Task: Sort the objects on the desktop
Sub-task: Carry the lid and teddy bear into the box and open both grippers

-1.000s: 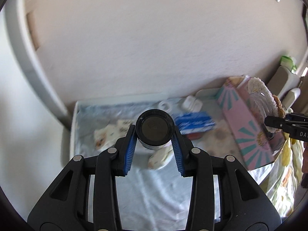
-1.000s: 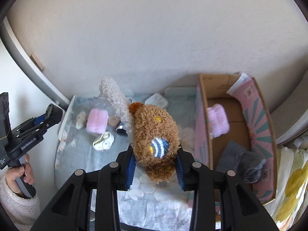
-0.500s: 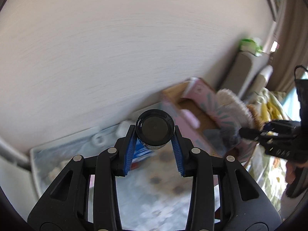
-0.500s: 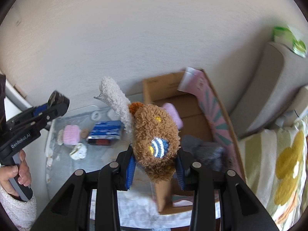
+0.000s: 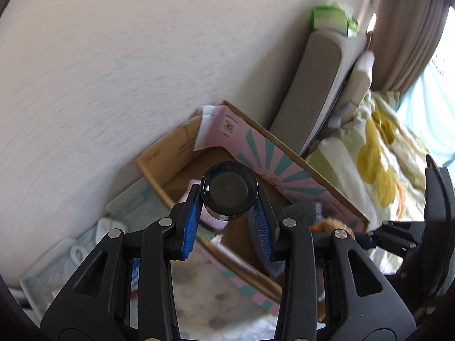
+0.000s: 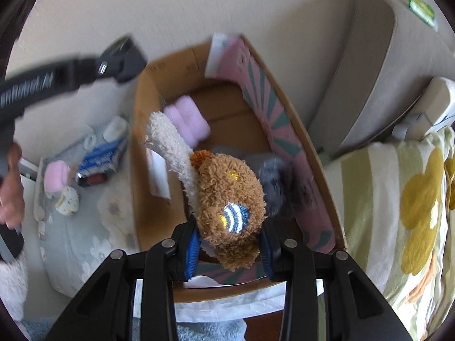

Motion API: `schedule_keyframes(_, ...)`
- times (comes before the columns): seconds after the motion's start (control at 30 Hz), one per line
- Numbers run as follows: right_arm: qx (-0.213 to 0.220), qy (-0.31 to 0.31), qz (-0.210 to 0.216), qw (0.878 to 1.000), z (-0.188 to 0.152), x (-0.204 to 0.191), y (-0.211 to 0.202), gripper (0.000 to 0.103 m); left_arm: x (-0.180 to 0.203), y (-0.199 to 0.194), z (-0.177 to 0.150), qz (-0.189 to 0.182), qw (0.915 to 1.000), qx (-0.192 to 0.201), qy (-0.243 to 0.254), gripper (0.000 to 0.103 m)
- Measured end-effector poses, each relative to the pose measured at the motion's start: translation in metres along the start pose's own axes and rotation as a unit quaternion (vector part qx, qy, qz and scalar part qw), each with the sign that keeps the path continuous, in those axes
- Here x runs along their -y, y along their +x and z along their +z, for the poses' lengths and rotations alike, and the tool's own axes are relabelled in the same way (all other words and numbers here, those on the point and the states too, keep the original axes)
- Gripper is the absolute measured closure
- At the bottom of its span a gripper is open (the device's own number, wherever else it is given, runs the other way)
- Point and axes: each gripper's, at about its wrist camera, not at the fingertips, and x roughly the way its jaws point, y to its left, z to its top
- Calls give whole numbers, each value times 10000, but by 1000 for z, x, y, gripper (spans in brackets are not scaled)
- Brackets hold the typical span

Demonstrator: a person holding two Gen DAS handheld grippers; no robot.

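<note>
Left wrist view: the left gripper (image 5: 229, 216) points steeply down, its blue ribbed fingers (image 5: 191, 224) clamped on either side of a small dark round jar with a black lid (image 5: 229, 191). The pads press its wall just below the lid, and the lid faces the camera. The jar hangs above the open cardboard box with a pink and teal sunburst print (image 5: 273, 157), over the box's brown floor. Inside the box, partly hidden by the fingers, lie a pale pink fuzzy roll (image 5: 191, 189) and a grey fluffy item (image 5: 305, 209). At the right edge the right gripper (image 5: 369, 240) reaches in; a bit of brown fur shows beside it.

Right wrist view: the right gripper's fingers (image 6: 193, 245) are closed on a brown curly plush toy with a blue-striped patch (image 6: 231, 201), pinching its lower body from both sides. A cream fleecy limb (image 6: 170, 145) of the toy sticks up to the left. The toy is held over the near end of the box, with the pink roll and the grey fluffy item on the floor beyond it. Left of the box, on the pale floral cloth covering the tabletop (image 6: 85, 227), sit a second pink roll (image 6: 57, 176), a blue and white packet (image 6: 102, 156) and a small cream patterned item (image 6: 68, 200). The left gripper crosses the upper left corner, blurred, held by a hand (image 6: 10, 187).
</note>
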Motion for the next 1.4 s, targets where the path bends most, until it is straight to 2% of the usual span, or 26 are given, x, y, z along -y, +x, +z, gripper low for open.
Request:
schedule_keyframes(0.2, -121, 49, 62, 9999, 2, 7, 12, 70, 5, 28, 9, -54, 9997, -224, 53, 70)
schedule_keyframes(0.53, -127, 91, 115, 9998, 7, 11, 16, 70, 15, 45, 14, 18, 9990, -353, 261, 70)
schedule_keyframes(0.67, -228, 21, 78, 9997, 10, 8, 20, 63, 14, 44, 14, -83, 9992, -240, 298, 70)
schedule_keyframes(0.7, -252, 41, 19, 9997, 11, 8, 21, 60, 15, 42, 14, -113, 9992, -219, 304, 66)
schedule_keyframes(0.73, -273, 92, -36, 9996, 12, 8, 22, 55, 15, 42, 15, -62, 9993, -248, 283, 52)
schedule_keyframes(0.77, -304, 195, -13, 9993, 12, 10, 24, 44, 15, 43, 16, 33, 9992, -303, 264, 36)
schedule_keyframes(0.8, -293, 255, 56, 9992, 12, 11, 24, 35, 15, 44, 18, 205, 9989, -356, 244, 0)
schedule_keyframes(0.87, -161, 331, 193, 9991, 12, 11, 20, 29, 13, 40, 18, 368, 9988, -204, 249, 0)
schedule_keyframes(1.07, 38, 176, -100, 9998, 14, 3, 8, 29, 3, 27, 18, 227, 9997, -92, 44, 0)
schedule_keyframes(1.4, 194, 160, -105, 9996, 12, -9, -6, 29, 0, -13, 7, 321, 9993, 170, 111, 0)
